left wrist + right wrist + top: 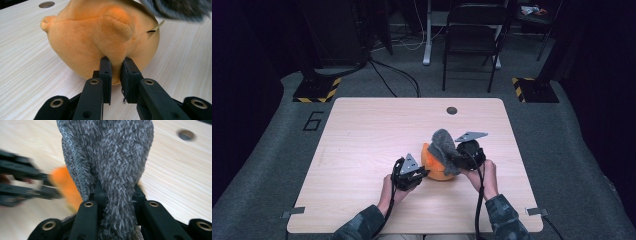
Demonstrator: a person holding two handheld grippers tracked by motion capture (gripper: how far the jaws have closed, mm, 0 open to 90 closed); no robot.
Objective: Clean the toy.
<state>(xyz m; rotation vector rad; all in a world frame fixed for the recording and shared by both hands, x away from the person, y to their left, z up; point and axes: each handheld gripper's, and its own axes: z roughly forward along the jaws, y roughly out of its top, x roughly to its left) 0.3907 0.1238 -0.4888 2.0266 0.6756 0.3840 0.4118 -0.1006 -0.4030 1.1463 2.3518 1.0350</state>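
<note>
A round orange plush toy (435,167) of soft velvety fabric rests on the light wooden table (362,145), a little right of the middle and close to the person's edge. The left gripper (421,174) lies low at the toy's left side with its jaws pinched narrow on a small fold of the orange plush — in the left gripper view the toy (100,37) bulges just past the pads, and a thin tan tag (156,27) sticks out at its right. The right gripper (457,156) sits at the toy's upper right, its jaws clamped on a fuzzy grey knitted cloth (445,145) that stands above the toy and drapes over its top. In the right gripper view the grey cloth (112,162) rises straight up between the jaws, its ribbed hem showing at the left, and the orange plush (67,187) appears blurred behind it — the left gripper (53,191) reaches in from the left edge of that view. A round dark hole (452,110) is set in the table near its far edge
</note>
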